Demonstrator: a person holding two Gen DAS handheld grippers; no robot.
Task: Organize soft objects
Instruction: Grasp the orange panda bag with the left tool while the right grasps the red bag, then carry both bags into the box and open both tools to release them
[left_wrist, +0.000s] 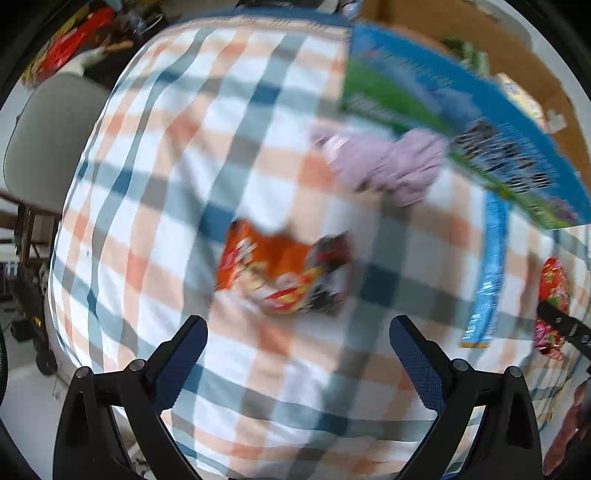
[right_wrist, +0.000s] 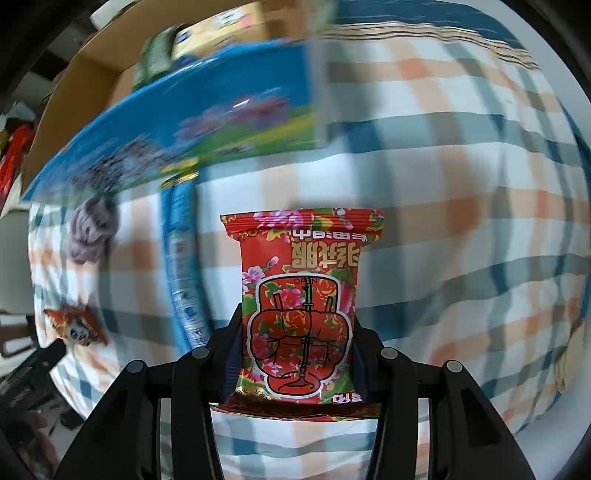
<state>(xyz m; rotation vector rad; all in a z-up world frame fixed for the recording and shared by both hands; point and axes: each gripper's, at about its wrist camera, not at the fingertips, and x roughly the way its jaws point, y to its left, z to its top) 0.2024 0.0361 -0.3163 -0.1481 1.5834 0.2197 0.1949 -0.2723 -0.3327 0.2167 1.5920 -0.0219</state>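
Two claws point down over the checked surface (left_wrist: 147, 184): the right claw (right_wrist: 295, 354) grips the red packet (right_wrist: 299, 295), upright at frame centre; the left claw (left_wrist: 297, 362) gapes empty, the orange packet (left_wrist: 280, 273) just above it.

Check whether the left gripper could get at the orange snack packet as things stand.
Probably yes: the left gripper is open and empty above the checked cloth, and the orange snack packet lies uncovered just ahead of it.

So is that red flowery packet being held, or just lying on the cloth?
Held: the right gripper has its fingers pressed against both sides of the red flowery packet.
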